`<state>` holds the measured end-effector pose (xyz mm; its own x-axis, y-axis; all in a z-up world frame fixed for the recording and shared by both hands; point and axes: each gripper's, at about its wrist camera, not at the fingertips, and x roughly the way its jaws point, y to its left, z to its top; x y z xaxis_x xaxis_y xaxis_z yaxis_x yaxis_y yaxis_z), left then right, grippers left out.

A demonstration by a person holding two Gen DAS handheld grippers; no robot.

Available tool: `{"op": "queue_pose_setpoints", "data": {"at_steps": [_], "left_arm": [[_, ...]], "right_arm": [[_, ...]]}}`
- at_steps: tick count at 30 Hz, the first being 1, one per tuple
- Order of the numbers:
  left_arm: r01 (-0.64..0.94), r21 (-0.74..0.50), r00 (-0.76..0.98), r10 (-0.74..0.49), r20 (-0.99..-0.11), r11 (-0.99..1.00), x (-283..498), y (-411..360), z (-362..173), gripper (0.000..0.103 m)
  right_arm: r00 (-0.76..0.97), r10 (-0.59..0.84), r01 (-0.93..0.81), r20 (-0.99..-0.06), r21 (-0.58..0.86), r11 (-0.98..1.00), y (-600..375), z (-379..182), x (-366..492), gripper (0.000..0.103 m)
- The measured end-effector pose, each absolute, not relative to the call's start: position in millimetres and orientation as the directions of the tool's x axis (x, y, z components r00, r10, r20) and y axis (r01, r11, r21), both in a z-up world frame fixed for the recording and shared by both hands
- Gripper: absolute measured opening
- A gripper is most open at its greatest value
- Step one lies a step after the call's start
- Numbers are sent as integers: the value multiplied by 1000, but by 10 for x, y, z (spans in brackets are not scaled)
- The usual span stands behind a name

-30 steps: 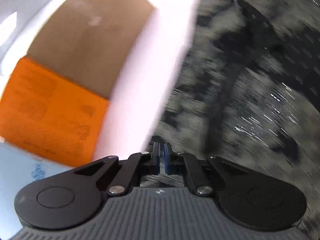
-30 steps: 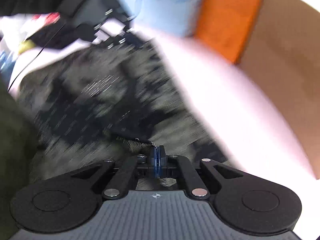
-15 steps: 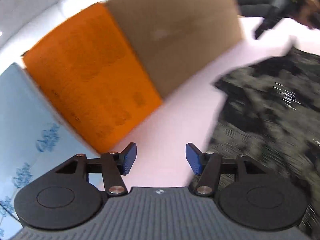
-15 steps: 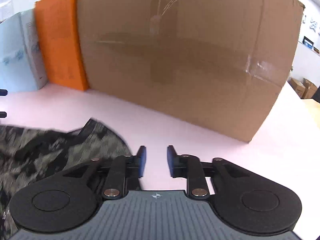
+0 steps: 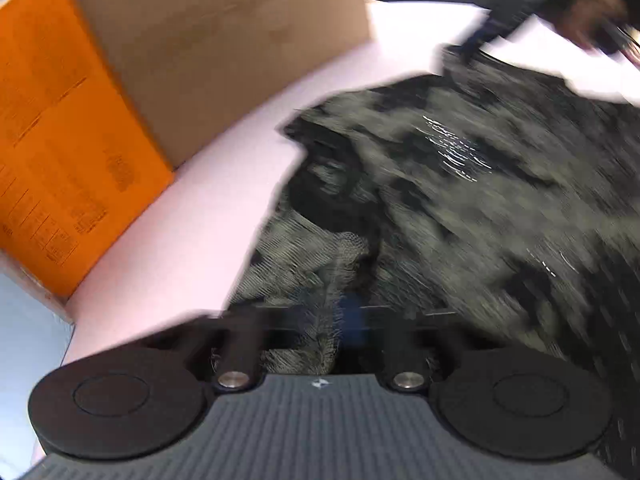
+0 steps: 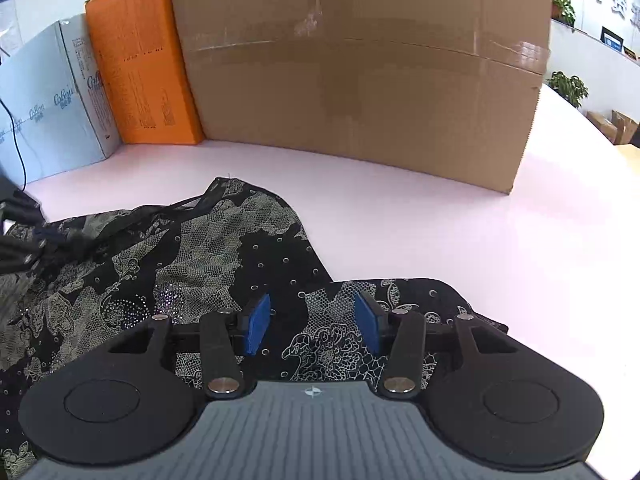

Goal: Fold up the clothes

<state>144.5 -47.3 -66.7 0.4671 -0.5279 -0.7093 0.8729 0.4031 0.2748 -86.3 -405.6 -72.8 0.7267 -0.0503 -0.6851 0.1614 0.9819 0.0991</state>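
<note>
I have the left gripper (image 5: 344, 320) closed tight on a bunched fold of the garment (image 5: 460, 200), a black piece with a pale lace print; the cloth rises right into its jaws, though that view is badly smeared. My right gripper (image 6: 312, 324) hovers over another part of the same garment (image 6: 192, 256), its jaws opening, blue pads (image 6: 256, 324) standing apart with fabric lying beneath them but nothing pressed between them. The garment is spread loosely over the pink table (image 6: 420, 216), reaching towards its far edge, rumpled on the left and flatter on the right. Along that far edge stand three boxes side by side: a large brown carton (image 6: 360, 72), an orange box (image 6: 136, 64) touching its left side, and a pale blue box (image 6: 52, 104) beyond that. A dark cable (image 6: 12, 128) hangs at the far left.
</note>
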Motion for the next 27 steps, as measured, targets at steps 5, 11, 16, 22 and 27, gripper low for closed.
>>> {"op": "queue_pose_setpoints", "data": {"at_steps": [5, 11, 16, 22, 27], "left_arm": [[577, 343, 745, -306, -592, 741, 1989, -515, -592, 38], [440, 430, 838, -187, -513, 788, 1819, -170, -463, 77], [434, 454, 810, -116, -575, 778, 1398, 312, -572, 81], [359, 388, 766, -31, -642, 849, 1082, 547, -765, 81], [325, 370, 763, -10, -647, 870, 928, 537, -749, 81]], "right_arm": [[734, -80, 207, -675, 109, 972, -4131, -709, -946, 45], [736, -155, 298, -659, 110, 948, -4317, -613, -1227, 53], [686, -198, 470, -701, 218, 855, -4768, -737, -1353, 58], [712, -180, 514, -679, 329, 792, -4998, -942, -1097, 50], [669, -144, 432, -729, 225, 873, -4822, -766, -945, 3]]}}
